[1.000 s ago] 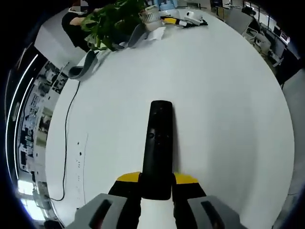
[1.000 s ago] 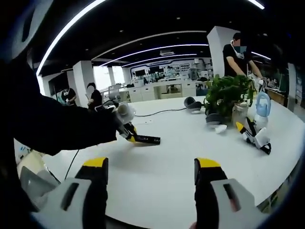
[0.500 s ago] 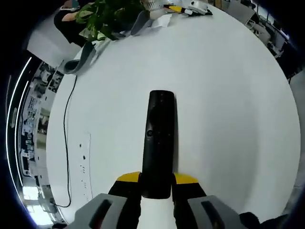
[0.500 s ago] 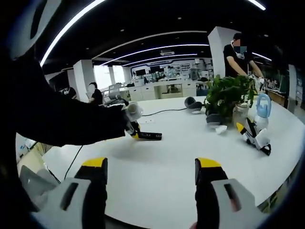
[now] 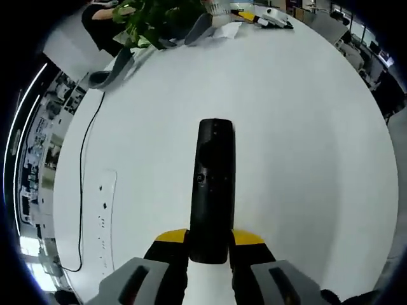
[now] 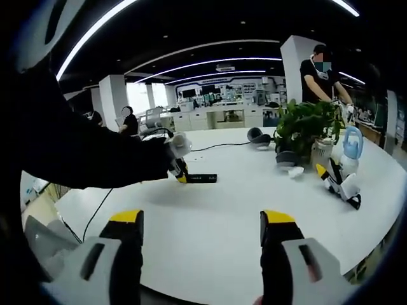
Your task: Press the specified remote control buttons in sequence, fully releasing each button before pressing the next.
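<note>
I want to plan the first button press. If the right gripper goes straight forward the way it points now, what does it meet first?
Probably only the bare white table: the right gripper is open, and the remote in the left gripper lies left of its line, though depth is unclear.

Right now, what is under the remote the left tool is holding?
The white table spreads beneath the remote, which the left tool grips at its near end. Whether the remote touches the table cannot be told; its underside is covered.

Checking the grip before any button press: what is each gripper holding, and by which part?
The left gripper is shut on the black remote control, clamping its near end. The right gripper is open, holding nothing.
</note>
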`<state>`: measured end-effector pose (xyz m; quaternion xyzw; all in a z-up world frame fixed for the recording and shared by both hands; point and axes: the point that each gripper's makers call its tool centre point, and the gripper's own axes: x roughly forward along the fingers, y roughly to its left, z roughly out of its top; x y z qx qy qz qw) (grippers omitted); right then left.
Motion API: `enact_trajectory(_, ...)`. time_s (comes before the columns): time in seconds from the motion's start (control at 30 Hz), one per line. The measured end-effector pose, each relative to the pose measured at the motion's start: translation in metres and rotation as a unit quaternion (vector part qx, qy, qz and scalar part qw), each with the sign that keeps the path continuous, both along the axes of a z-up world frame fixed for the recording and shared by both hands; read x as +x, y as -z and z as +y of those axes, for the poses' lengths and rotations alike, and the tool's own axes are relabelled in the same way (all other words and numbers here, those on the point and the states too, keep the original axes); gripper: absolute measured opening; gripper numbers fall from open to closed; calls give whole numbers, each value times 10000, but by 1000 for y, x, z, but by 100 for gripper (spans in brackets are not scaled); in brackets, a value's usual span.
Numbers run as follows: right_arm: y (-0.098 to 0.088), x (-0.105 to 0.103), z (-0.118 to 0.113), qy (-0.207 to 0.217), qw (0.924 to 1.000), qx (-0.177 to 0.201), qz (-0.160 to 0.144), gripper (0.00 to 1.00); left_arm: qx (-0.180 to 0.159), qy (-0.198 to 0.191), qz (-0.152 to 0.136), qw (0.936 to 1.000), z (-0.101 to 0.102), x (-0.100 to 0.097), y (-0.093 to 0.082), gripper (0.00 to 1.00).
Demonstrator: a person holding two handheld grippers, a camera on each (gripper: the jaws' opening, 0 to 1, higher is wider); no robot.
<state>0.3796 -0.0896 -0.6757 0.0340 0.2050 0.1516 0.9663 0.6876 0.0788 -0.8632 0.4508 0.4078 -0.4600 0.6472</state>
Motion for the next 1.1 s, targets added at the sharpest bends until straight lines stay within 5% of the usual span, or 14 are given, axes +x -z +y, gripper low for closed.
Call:
enact_trajectory(0.23, -4, 0, 1, -10, 10000, 40, -74, 80, -300, -192, -459, 9983, 2, 7, -6, 35)
enact_trajectory(0.4, -6, 0, 0, 8, 9999, 80, -143, 81, -759, -1121, -634, 9888, 10, 11, -9, 43)
enact_trajectory(0.67, -10, 1, -4, 101, 9996, 118, -244, 83, -1382, -1977, -1086, 9644, 26, 7, -24, 64)
enact_trajectory(0.8, -14, 1, -4, 111, 9994, 148, -308, 84, -1944, -2386, -1268, 9430, 33, -4, -45, 72)
enact_trajectory(0.87, -15, 1, -5, 122, 9992, 168, -336, 85, -2275, -2372, -1481, 9328, 30, -9, -58, 84)
enact_trajectory(1.0, -18, 1, -7, 164, 9987, 251, -410, 88, -2583, -2419, -1749, 9188, 29, -21, -75, 93)
enact_trajectory(1.1, -21, 1, -10, 233, 9980, 330, -480, 91, -3085, -2475, -1861, 8994, 21, -31, -92, 100)
